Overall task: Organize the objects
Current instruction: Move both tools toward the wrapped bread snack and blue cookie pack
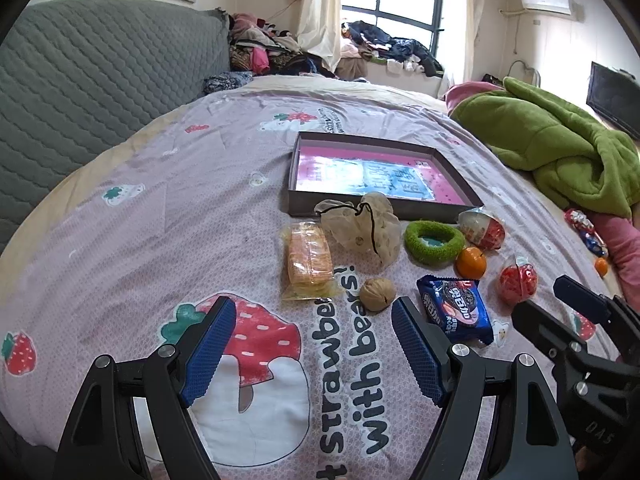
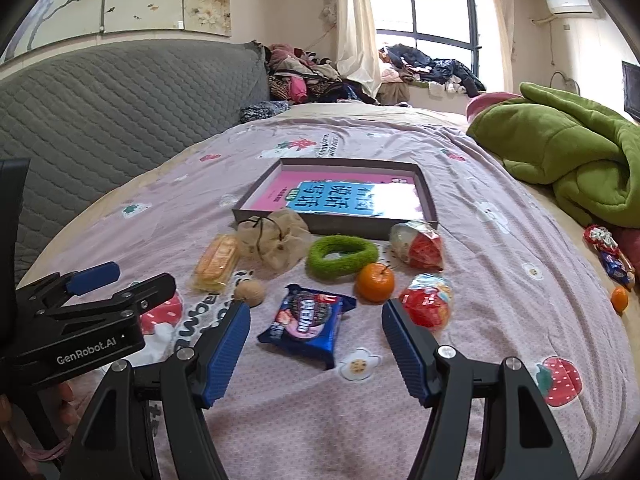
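Observation:
A shallow grey box (image 1: 384, 208) (image 2: 276, 178) with a pink and blue book inside lies on the bed. In front of it lie a cracker pack (image 1: 309, 257) (image 2: 216, 262), a beige mesh pouch (image 1: 366, 226) (image 2: 276, 240), a green fuzzy ring (image 1: 434, 239) (image 2: 342, 255), a walnut (image 1: 377, 294) (image 2: 250, 292), a blue cookie packet (image 1: 454, 308) (image 2: 308, 322), a mandarin (image 1: 471, 263) (image 2: 375, 282) and two red wrapped snacks (image 1: 517, 284) (image 2: 426, 304) (image 1: 482, 228) (image 2: 418, 246). My left gripper (image 1: 314, 320) is open and empty, near the walnut. My right gripper (image 2: 316, 324) is open around the cookie packet, above it.
A green blanket (image 1: 560, 148) (image 2: 568, 160) is heaped at the right. More wrapped snacks (image 2: 608, 254) and a second mandarin (image 2: 619, 299) lie at the right bed edge. A grey quilted headboard (image 1: 100, 80) stands at the left. Clothes pile up by the window.

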